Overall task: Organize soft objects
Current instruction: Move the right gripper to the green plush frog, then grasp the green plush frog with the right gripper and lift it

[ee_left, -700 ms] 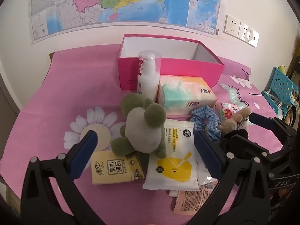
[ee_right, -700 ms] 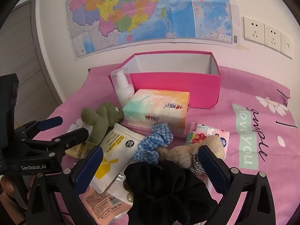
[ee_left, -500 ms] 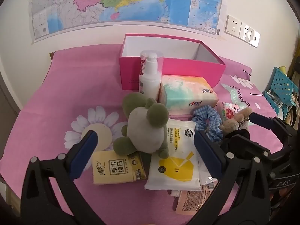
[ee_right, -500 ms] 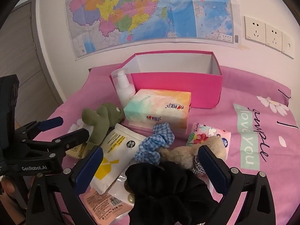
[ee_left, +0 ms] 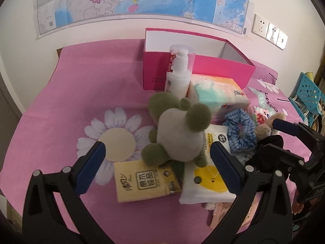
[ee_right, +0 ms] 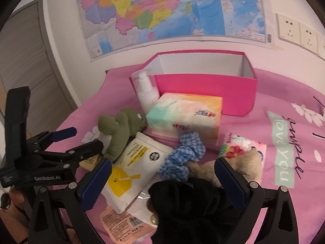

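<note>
Your left gripper (ee_left: 157,158) spread wide, empty; green plush (ee_left: 178,134) dead ahead between fingers. Light, squashy: pinch round belly. Right gripper (ee_right: 162,180) agape over black scrunchie (ee_right: 195,207).

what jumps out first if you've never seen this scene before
The green plush frog grabs the eye, lying on the packets mid-pile, just ahead of the open left gripper. Nearest the open right gripper sits a black scrunchie. Behind the clutter stands an open pink box under a wall map.
</note>
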`<state>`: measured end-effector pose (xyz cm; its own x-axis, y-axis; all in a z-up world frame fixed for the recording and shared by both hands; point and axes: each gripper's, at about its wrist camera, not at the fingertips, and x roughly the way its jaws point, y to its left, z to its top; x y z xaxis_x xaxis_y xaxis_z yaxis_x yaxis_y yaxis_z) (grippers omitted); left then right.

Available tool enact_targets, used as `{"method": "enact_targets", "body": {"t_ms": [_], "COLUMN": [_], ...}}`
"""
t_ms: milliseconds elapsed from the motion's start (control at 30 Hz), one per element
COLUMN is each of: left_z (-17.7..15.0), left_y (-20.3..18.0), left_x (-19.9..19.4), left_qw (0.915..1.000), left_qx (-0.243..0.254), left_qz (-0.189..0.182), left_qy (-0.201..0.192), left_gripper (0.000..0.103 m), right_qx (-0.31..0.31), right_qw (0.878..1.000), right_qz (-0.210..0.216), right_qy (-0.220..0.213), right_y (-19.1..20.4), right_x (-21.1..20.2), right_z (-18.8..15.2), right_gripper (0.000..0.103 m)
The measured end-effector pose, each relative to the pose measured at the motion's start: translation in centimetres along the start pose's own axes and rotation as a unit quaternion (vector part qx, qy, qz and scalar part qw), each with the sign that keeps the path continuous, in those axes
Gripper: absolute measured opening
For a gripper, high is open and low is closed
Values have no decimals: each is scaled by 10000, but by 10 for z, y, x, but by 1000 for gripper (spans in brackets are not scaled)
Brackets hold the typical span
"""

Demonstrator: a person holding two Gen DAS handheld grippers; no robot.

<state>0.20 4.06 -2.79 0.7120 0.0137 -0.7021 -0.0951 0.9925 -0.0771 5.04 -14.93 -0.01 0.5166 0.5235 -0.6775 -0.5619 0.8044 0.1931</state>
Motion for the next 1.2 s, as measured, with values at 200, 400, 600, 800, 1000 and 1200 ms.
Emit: {"method": "enact_targets", "body": {"t_ms": [200,400,600,800,1000,1200], "left_z": [1,-3,-5,-2,7,26], "left_y": [9,19,31,29,14,6], "left_x": [4,7,10,12,19,34], "left_qw": [9999,9994,9992,9976,9912,9838], "left_qx": [81,111,39,124,350,496], "left_qz": [-138,-317,-404,-683,-1274,-1719], "left_qy": [-24,-5,8,0,43,121], "left_gripper": [100,99,99,99,94,93], "right_qx": [-262,-335,-293,25,520,875], "right_qw": [9991,9947,9902,9893,9863,9849], "right_qz": [228,951,1236,1350,1462,1402], "right_qy": [232,218,584,546,552,516], "right_y": [14,42,60,42,4,-15], "right_x": [14,35,65,63,47,42], "right_z": [10,31,39,35,26,24], "right_gripper": [89,78,51,28,23,23]}}
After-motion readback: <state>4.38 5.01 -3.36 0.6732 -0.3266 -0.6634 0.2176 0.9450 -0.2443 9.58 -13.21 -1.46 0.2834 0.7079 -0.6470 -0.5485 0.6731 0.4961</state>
